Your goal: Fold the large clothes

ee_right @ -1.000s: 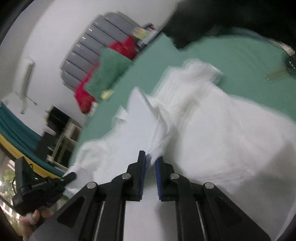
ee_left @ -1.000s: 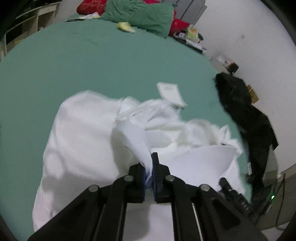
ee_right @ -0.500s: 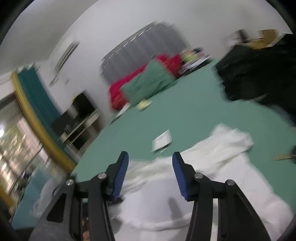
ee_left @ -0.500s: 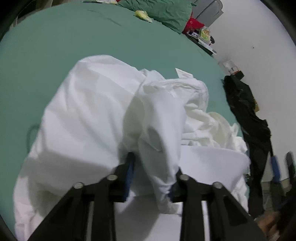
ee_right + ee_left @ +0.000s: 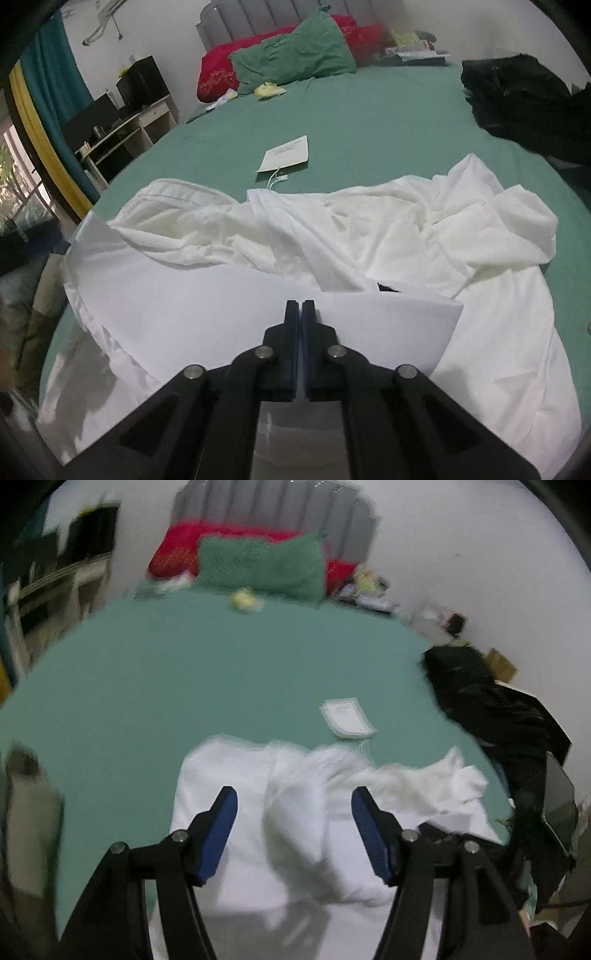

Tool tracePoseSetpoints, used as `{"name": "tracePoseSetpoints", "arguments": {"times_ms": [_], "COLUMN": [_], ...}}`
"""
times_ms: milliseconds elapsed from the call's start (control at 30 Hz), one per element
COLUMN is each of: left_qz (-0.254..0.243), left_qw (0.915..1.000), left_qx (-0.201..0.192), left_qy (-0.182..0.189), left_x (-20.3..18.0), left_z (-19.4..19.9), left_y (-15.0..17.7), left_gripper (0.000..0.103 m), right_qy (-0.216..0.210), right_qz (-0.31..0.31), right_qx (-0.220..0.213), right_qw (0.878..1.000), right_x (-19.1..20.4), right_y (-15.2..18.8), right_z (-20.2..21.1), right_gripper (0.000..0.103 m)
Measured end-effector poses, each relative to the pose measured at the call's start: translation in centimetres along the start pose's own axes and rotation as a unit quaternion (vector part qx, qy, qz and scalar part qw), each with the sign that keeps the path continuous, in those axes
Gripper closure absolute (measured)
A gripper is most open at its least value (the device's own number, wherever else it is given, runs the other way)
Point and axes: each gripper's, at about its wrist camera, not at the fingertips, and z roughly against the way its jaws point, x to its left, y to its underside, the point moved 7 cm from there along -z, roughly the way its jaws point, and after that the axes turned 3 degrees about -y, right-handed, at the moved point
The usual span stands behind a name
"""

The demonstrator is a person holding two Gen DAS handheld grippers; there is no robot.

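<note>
A green bed (image 5: pixel 388 122) fills both views, its near edge cut off by the frame. Across its near part lies the white garment (image 5: pixel 332 236), rumpled into folds, so which part is sleeve, collar or hem is hard to make out; a flat white sheet-like panel (image 5: pixel 221 314) lies over its near side, and whether that is cloth or stiff board cannot be told. At the bed's right edge sits a black heap of clothing (image 5: pixel 524 99), partly out of frame. At the head of the bed a green pillow (image 5: pixel 295 55) leans against a red pillow (image 5: pixel 218 74). Beyond the garment, apart from it, a white paper tag (image 5: pixel 286 153) with a string lies flat; it carries faint print too small to read. A small yellow object (image 5: pixel 269 89) lies by the green pillow, unclear in kind. The left wrist view is smeared with blur, so details there are soft.

The left tool (image 5: pixel 293 827) hangs above the garment, pointing downward, its jaws opening; a raised fold of white cloth stands between the blue pads, which do not press on it. The right tool (image 5: pixel 299 317) points down at the flat white panel, its jaws closed tight; a thin pale edge shows in the seam between the pads, so it looks pinched on the panel's edge.
</note>
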Motion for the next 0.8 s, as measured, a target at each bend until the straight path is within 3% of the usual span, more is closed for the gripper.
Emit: {"name": "tracePoseSetpoints", "arguments": {"times_ms": [67, 167, 233, 300, 367, 400, 467, 633, 800], "left_qz": [-0.032, -0.031, -0.032, -0.017, 0.029, 0.052, 0.038, 0.024, 0.031], "left_qw": [0.9992, 0.9971, 0.9954, 0.9921, 0.9875, 0.9858, 0.9894, 0.9902, 0.9903], "left_qx": [-0.020, 0.049, 0.084, 0.123, 0.154, 0.159, 0.140, 0.136, 0.135], "left_qy": [0.015, 0.049, 0.034, -0.019, -0.014, -0.010, 0.000, -0.020, 0.011], "left_x": [-1.5, -2.6, -1.8, 0.6, 2.9, 4.3, 4.5, 4.3, 3.7], "left_z": [0.0, -3.9, -6.4, -9.0, -10.4, -10.9, -10.5, -9.4, -7.2], "left_y": [-0.7, 0.9, 2.6, 4.6, 6.1, 6.9, 6.8, 7.2, 7.6], "left_gripper": [0.039, 0.039, 0.039, 0.045, 0.049, 0.049, 0.048, 0.042, 0.037], "right_qy": [0.002, 0.001, -0.007, -0.015, -0.025, -0.026, -0.019, -0.009, -0.026], "right_qz": [0.001, 0.001, -0.005, -0.013, -0.022, -0.022, -0.012, 0.006, 0.006], "right_qx": [-0.006, -0.008, -0.008, -0.009, -0.010, -0.010, -0.010, -0.007, 0.002], "right_qw": [1.000, 1.000, 1.000, 1.000, 0.999, 0.999, 1.000, 1.000, 1.000], "right_x": [-0.4, -0.9, -1.1, -1.2, -1.5, -1.4, -1.2, -0.8, -0.8], "right_y": [0.3, 0.9, 1.0, 1.0, 1.1, 1.2, 1.2, 1.3, 1.1], "right_z": [0.5, 0.9, 0.8, 0.9, 0.9, 0.9, 0.9, 0.8, 1.5], "right_gripper": [0.102, 0.102, 0.102, 0.102, 0.102, 0.102, 0.102, 0.102, 0.098]}}
